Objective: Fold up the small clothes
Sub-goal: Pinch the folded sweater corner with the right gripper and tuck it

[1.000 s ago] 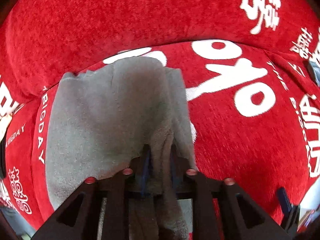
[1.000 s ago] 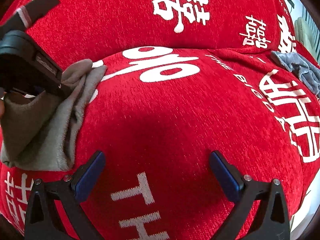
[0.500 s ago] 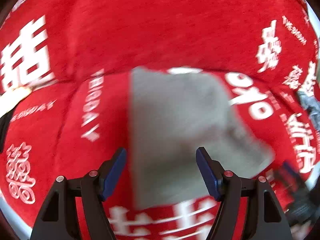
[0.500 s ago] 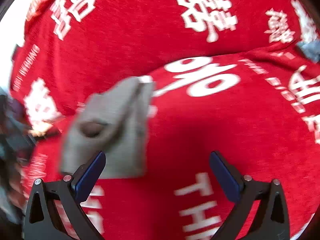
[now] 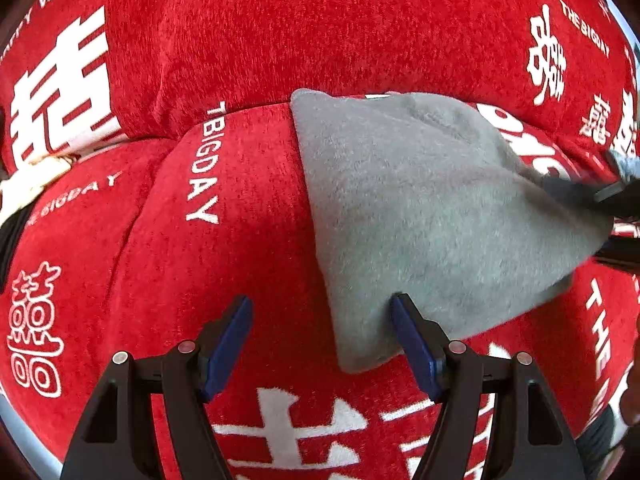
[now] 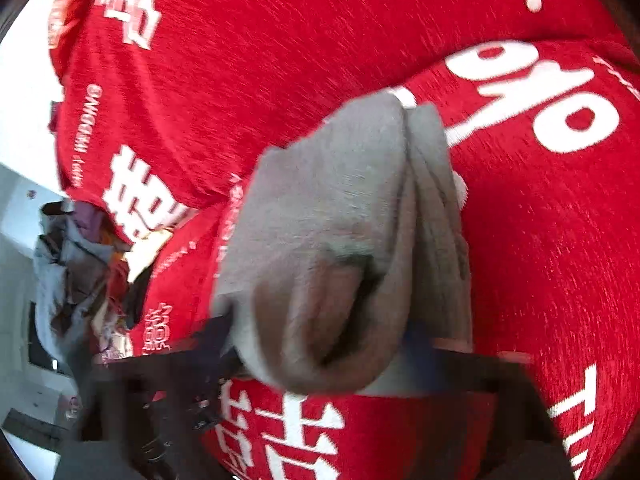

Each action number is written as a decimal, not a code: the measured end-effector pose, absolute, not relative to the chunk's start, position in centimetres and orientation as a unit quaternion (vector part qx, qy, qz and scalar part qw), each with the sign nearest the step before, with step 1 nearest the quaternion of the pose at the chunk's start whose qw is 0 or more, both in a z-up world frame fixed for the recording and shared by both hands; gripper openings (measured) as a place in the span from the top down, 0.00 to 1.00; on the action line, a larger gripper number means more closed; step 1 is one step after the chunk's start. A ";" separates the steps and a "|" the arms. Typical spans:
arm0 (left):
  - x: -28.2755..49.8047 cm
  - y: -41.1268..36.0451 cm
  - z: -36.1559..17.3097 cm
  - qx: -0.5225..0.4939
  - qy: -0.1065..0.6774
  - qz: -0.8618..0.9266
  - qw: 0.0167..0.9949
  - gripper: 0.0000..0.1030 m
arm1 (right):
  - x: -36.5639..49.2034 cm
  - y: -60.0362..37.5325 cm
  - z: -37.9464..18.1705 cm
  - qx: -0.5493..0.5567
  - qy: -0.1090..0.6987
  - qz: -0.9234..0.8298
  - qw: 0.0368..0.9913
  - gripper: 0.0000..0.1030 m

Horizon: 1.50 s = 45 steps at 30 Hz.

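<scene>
A red plush sofa cover (image 5: 248,208) printed with white letters and wedding characters fills both views, stretched over a seat cushion and a back cushion.

The left gripper (image 5: 322,338) stands with its two blue-padded fingers wide apart and nothing between them. Its right finger (image 5: 414,344) is at the near corner of the grey cloth (image 5: 420,216); I cannot tell whether it touches. The spread jaws suggest this tool is free to set the next crease or pin the fabric down.

The right gripper (image 6: 320,360) is blurred in its own view. The grey cloth bunches up directly in front of its fingers, and a dark edge of the tool shows at the cloth's right side in the left view, so it seems to be closing on that edge, but the blur stops me from saying whether it is clamped. Taking the right edge would make sense for carrying it across the flat part.

The cloth lies on the seat cushion, far end against the back cushion, spread flat on its left and gathered in folds on its right.

Count: two grippers, one grey cloth being worked, one loose heap of other clothes (image 6: 76,268) off the sofa's left end.
</scene>
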<state>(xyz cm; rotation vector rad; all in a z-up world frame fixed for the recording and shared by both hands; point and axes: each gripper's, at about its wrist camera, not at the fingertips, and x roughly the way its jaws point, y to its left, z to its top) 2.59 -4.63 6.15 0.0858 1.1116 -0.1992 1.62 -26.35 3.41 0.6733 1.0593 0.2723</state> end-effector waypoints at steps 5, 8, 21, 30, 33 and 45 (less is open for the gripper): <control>1.7 -4.1 8.7 0.006 0.504 -0.126 0.854 0.30 | -0.7 -27.6 5.9 0.284 0.433 0.128 0.846 0.86; 2.2 -4.8 7.5 0.011 0.525 -0.134 0.840 0.30 | -1.0 -28.1 3.8 0.291 0.451 0.117 0.836 0.86; 4.3 -7.7 8.0 0.016 0.526 -0.156 0.836 0.30 | 1.1 -31.7 5.5 0.274 0.410 0.109 0.863 0.19; 6.0 -13.1 7.1 0.068 0.513 -0.158 0.841 0.30 | 12.2 -31.5 2.5 0.258 0.472 0.122 0.834 0.26; 6.2 -14.1 6.6 0.082 0.512 -0.158 0.840 0.30 | 13.8 -29.3 2.0 0.203 0.485 0.142 0.839 0.91; 7.1 -19.0 5.8 0.092 0.523 -0.188 0.826 0.21 | 13.7 -30.0 1.1 0.119 0.476 0.117 0.863 0.91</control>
